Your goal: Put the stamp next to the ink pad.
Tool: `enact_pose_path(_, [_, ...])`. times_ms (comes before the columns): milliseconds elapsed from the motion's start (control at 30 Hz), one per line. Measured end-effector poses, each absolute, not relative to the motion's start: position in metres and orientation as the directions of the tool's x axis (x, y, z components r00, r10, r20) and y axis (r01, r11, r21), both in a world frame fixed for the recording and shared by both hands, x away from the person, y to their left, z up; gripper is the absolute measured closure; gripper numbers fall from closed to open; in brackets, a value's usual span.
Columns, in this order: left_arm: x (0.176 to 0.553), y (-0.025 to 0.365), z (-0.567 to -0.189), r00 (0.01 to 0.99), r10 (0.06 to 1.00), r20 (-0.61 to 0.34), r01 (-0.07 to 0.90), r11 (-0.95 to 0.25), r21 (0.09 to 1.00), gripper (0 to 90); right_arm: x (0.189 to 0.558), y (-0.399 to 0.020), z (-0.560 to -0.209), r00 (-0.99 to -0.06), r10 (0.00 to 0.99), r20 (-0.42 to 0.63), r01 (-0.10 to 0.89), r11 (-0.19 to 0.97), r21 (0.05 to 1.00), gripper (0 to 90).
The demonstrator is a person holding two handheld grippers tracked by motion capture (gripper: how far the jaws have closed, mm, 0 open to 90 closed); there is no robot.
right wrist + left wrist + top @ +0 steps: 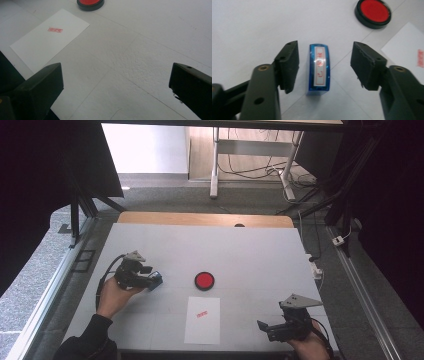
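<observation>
Your left hand-held gripper point(324, 66) stands spread around the stamp point(319, 68) near the worktop's point(250, 255) left edge, released; next, draw back clear.

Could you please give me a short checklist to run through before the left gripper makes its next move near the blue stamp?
1. Left gripper jaws clear of the blue stamp: ok, gaps on both sides.
2. Stamp resting on the table, between the jaws: ok.
3. Red imprint present on the paper sheet: ok; legibility cannot tell.
4. Red ink pad uncovered beyond the sheet: ok.
5. Right gripper open, nothing between the jaws: ok.
</observation>
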State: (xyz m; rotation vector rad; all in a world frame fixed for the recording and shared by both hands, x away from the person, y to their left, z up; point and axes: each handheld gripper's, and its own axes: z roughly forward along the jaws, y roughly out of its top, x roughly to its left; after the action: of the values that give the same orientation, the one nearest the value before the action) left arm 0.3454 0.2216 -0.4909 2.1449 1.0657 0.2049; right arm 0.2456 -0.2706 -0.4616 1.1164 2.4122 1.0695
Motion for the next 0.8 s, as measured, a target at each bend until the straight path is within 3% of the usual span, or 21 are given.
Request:
enact_pose_path(400, [0.336,0.211,-0.479,0.67,0.725,-0.162,0.614,-0.418,0.67,10.4,0.246,-0.271,-0.462,-0.667,0.742,0.061,0.542,0.428,0.723,0.0])
enact_pose_path(800, [0.315,0.215,-0.467,0.661,0.721,-0.209,0.622,-0.371,0.69,1.8,0.245,-0.27,-0.461,-0.673,0.738,0.059,0.538,0.433,0.724,0.0])
